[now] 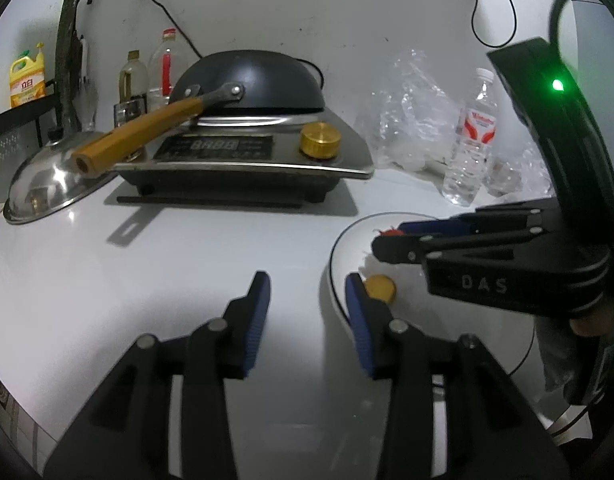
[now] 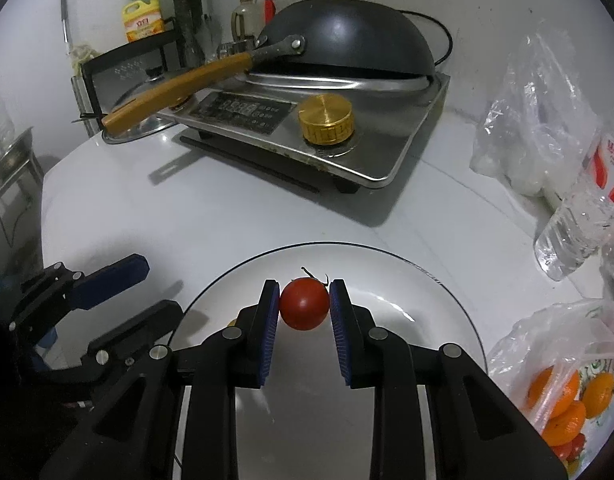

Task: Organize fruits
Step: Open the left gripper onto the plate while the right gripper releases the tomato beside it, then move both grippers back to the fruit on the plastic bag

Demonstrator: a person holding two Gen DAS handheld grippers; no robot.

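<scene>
My right gripper (image 2: pixel 303 304) is shut on a small red tomato (image 2: pixel 305 303) with a dark stem and holds it over the white plate (image 2: pixel 435 300). In the left wrist view the right gripper (image 1: pixel 387 240) reaches in from the right over the plate's rim (image 1: pixel 335 256), with a bit of the red tomato (image 1: pixel 389 233) showing. My left gripper (image 1: pixel 307 292) is open and empty above the white table, just left of the plate. It also shows in the right wrist view (image 2: pixel 147 288). A plastic bag of oranges (image 2: pixel 567 400) lies at the lower right.
An induction cooker (image 2: pixel 307 132) with an upturned black wok (image 2: pixel 347 40) and a gold knob (image 2: pixel 326 119) stands at the back. A steel lid (image 1: pixel 47 184), a water bottle (image 1: pixel 471 140), clear plastic bags (image 2: pixel 539 112), oil bottles (image 1: pixel 163 68) and a rack surround it.
</scene>
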